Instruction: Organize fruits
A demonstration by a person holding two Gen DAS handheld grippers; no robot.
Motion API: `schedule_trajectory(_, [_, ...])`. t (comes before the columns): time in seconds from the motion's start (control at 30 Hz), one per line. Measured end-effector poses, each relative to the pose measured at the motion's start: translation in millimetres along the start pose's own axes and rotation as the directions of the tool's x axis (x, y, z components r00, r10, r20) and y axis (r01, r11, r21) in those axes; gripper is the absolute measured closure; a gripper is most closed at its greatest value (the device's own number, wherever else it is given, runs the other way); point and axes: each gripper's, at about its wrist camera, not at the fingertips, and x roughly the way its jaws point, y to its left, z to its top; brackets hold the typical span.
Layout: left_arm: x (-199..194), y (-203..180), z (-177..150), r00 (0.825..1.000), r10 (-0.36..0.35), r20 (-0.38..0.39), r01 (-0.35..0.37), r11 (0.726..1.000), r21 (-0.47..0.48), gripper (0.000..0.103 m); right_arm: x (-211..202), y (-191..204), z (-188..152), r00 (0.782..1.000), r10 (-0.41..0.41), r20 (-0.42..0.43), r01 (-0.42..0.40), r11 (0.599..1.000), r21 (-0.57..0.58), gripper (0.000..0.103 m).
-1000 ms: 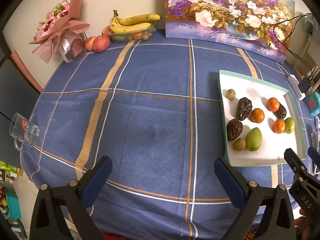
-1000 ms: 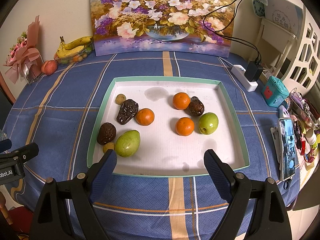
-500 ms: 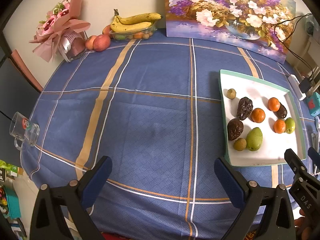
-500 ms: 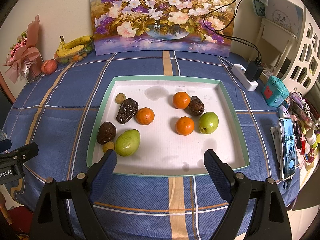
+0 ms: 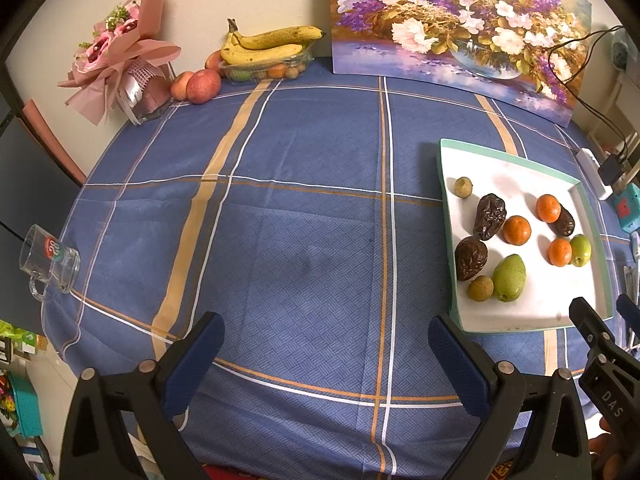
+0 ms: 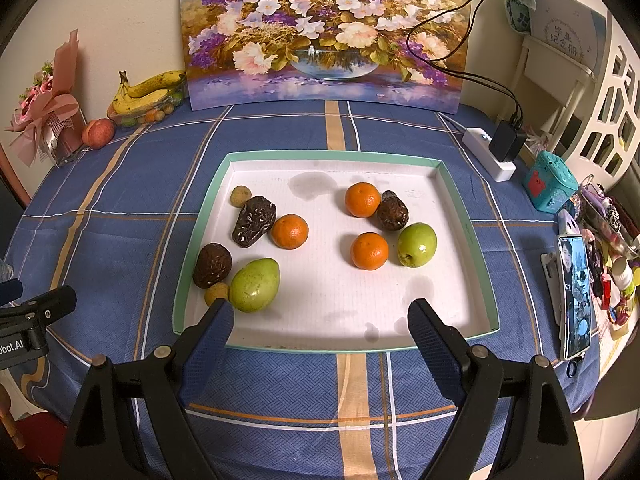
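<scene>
A white tray with a green rim (image 6: 468, 216) (image 5: 445, 216) lies on the blue checked tablecloth. In it are three oranges (image 6: 369, 251), a green apple (image 6: 417, 245), a green pear-shaped fruit (image 6: 255, 285) (image 5: 509, 277), three dark wrinkled fruits (image 6: 254, 221) and two small yellowish round fruits (image 6: 241, 195). My right gripper (image 6: 320, 326) is open and empty above the tray's near edge. My left gripper (image 5: 326, 346) is open and empty over bare cloth, left of the tray.
Bananas on a clear fruit box (image 5: 267, 54), apples (image 5: 203, 86) and a pink bouquet (image 5: 120, 60) stand at the back left. A flower painting (image 6: 324, 32) leans on the wall. A glass mug (image 5: 50, 258) lies at the left edge. A power strip (image 6: 488, 152) and a phone (image 6: 576, 296) are at the right.
</scene>
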Motion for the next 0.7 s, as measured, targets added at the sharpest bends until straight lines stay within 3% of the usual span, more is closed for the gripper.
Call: schedule_trajectory(0.7, [0.1,1.0,-0.1,1.0,0.006,0.0,-0.006,1.0,-0.003,0.0,1.5,-2.1,-0.3,1.0,0.002,-0.003,-0.002,1.0,-0.003,0.014])
